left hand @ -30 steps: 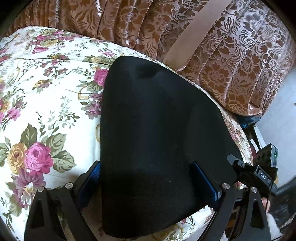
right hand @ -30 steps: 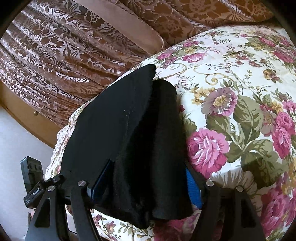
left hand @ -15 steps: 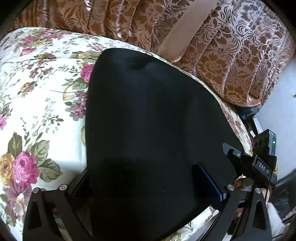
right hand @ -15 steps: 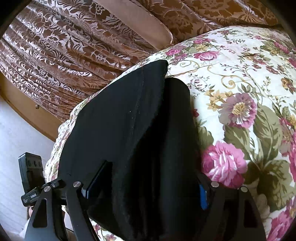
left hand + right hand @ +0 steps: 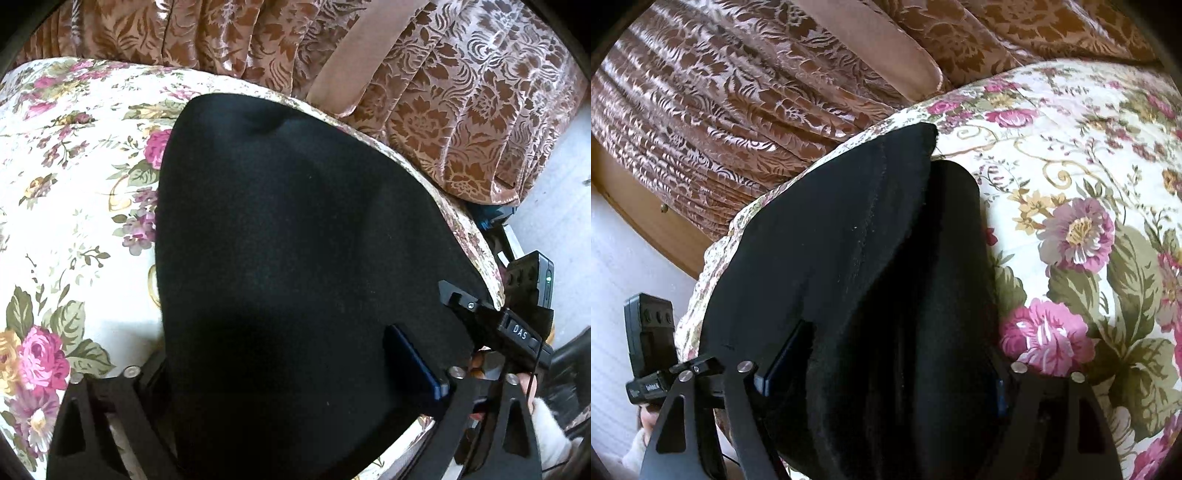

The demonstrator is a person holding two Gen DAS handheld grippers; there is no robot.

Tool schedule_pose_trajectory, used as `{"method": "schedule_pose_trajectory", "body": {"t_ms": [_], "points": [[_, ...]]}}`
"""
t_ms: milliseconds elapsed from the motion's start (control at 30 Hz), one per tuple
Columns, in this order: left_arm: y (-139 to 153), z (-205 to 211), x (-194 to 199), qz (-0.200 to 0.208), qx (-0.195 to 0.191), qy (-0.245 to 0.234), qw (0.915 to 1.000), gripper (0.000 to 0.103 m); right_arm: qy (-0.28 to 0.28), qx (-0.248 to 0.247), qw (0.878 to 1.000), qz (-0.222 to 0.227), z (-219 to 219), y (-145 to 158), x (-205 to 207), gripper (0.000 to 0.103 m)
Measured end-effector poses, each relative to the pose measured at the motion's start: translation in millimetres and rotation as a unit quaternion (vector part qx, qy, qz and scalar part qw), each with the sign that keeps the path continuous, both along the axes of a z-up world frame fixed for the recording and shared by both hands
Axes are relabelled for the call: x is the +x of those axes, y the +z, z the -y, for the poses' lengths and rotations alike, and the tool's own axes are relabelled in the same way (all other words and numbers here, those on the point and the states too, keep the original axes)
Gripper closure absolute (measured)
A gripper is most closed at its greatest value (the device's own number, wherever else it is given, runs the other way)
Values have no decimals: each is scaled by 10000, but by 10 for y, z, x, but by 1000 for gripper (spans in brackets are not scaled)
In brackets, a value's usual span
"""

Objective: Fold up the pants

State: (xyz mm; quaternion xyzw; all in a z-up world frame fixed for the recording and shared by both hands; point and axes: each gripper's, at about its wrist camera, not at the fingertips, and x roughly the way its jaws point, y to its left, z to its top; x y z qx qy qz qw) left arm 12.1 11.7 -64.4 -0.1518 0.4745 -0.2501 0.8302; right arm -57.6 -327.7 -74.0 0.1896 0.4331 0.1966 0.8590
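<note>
The left gripper (image 5: 291,373) has its jaws spread wide, and a thick bundle of the black pants (image 5: 295,240) fills the whole gap between them. Its jaws have just been closing a little. The blue pad on its right finger (image 5: 413,362) lies against the side of the cloth; the other finger is mostly hidden behind the fabric, so I cannot tell if the pads really press on the pants.

The right gripper (image 5: 882,376) is also wide apart, and its jaws have just been closing a little too. A bunched part of the pants (image 5: 849,258) sits between its fingers, with a blue pad (image 5: 783,358) touching the cloth on the left side and a small strip of blue visible on the right side. Here also I cannot tell if the cloth is clamped or only lies between the fingers.

Ahead of both grippers the pants stretch away as a dark folded mass. In the right wrist view one layer with a seam lies over a second, darker layer beside it. The pants rest on a flowered bedspread (image 5: 74,221), cream with pink roses and green leaves, near its edge. Beyond the bed hangs a brown patterned curtain (image 5: 461,110). Beside the left gripper, to its right, the other gripper's body and part of a hand (image 5: 532,391) are seen.
</note>
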Motion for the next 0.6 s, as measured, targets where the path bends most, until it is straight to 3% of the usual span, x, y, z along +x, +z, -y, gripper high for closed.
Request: {"method": "schedule_pose_trajectory", "body": {"t_ms": [167, 300, 433, 600], "points": [[103, -5, -64, 244, 11, 36, 9997, 29, -31, -116, 9997, 210, -24, 100, -49, 45], [253, -20, -98, 558, 102, 91, 9983, 42, 107, -677, 9951, 707, -185, 283, -137, 50], [410, -25, -77, 961, 289, 145, 9949, 45, 214, -951, 9880, 1194, -296, 457, -174, 51], [556, -39, 155, 1355, 465, 223, 9894, 45, 195, -865, 9850, 1478, -328, 539, 9, 52]]}}
